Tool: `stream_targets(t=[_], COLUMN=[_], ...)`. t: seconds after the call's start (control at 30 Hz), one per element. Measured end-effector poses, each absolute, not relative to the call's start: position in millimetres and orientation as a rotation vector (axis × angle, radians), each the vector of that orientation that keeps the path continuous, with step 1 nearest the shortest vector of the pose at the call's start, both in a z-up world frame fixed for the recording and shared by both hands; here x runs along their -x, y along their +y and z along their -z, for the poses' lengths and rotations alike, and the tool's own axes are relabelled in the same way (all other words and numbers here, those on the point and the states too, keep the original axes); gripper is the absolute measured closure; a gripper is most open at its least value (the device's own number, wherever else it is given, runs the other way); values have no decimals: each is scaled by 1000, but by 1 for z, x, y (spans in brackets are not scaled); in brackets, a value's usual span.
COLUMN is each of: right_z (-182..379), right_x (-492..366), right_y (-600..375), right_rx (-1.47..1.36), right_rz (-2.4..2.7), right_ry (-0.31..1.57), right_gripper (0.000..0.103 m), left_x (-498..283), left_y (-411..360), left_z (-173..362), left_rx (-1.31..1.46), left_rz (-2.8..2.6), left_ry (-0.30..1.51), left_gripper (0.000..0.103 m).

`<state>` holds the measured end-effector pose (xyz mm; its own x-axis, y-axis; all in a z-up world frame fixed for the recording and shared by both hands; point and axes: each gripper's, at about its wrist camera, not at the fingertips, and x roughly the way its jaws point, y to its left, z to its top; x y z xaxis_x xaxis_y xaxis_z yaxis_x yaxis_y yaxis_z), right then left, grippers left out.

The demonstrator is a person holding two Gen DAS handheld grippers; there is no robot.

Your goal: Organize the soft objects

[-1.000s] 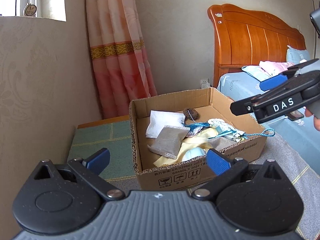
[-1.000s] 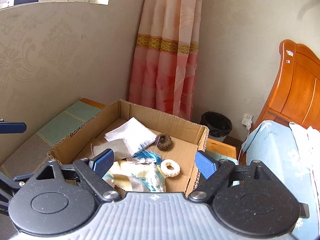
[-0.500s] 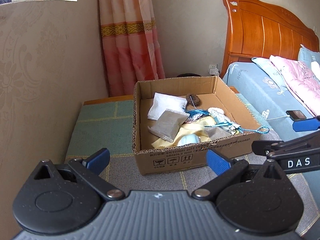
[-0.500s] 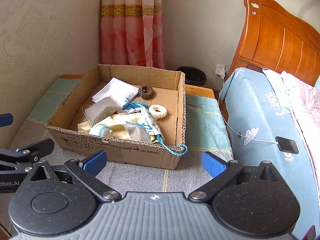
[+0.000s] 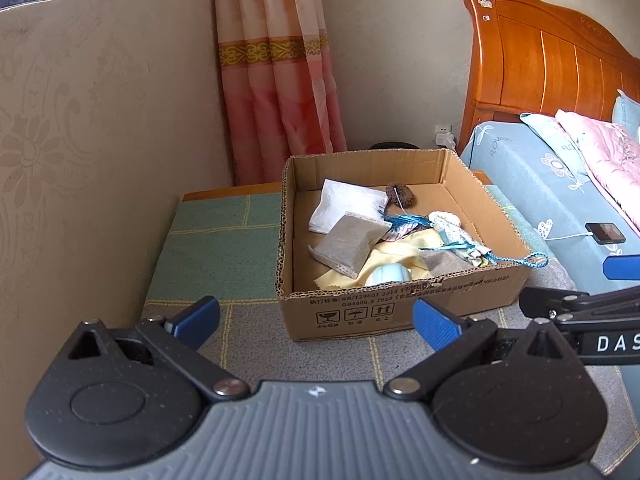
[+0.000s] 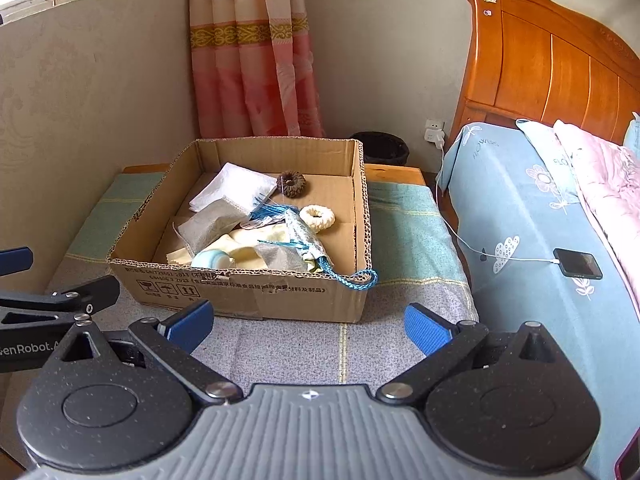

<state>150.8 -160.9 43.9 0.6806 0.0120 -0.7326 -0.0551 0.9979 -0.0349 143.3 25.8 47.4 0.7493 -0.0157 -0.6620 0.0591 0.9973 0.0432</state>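
**Soft things sit in the box, both grippers wide and empty**

The soft things lie in a heap inside the cardboard box (image 6: 248,296), which stands on a green and grey mat (image 6: 404,232) beside the bed (image 6: 516,208). I can see a white cloth (image 6: 234,190) at the back and a grey cloth (image 6: 208,224) leaning on it. A brown hair tie (image 6: 291,184) lies near the back wall, and a cream hair tie (image 6: 317,218) lies in front of it. A yellow cloth (image 6: 244,248) is under the pile. A small light blue cup (image 6: 210,259) rests near the front wall. A blue cord (image 6: 354,278) hangs over the front rim.

My left gripper (image 5: 316,318) is in front of the box, jaws apart, with nothing between them. My right gripper (image 6: 306,322) is also in front of the box. Its jaws have just been opening and now stand wide, with nothing between them.

A phone (image 6: 578,263) lies on the bed with a white cable plugged in. A pink curtain (image 6: 252,60) hangs in the corner.
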Motion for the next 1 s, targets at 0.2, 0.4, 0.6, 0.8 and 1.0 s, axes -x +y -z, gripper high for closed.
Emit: stream_targets(t=[0.2,0.4,0.6,0.8,1.0], right_z=[-45,-45,-46,-47,-47], right_x=[-151,-151,-150,-150,-149], right_y=[-161,-161,-162,-162,-162], right_rx=[54,53,52,48,48], right_rz=[-41,-41,-40,-39,-40], right_ry=[817,812,806,803,801], right_gripper=[0,0,0,0,0], left_x=[-143,-143,-143,-143,-143], left_y=[25,24,23,22,22], left_z=[-48,-48,-50,-51,-51], left_rx=[-65,-68,-67,-70,-70], left_rz=[39,39,36,34,34], left_ry=[721,721,719,720,720], left_gripper=[1,1,1,1,1])
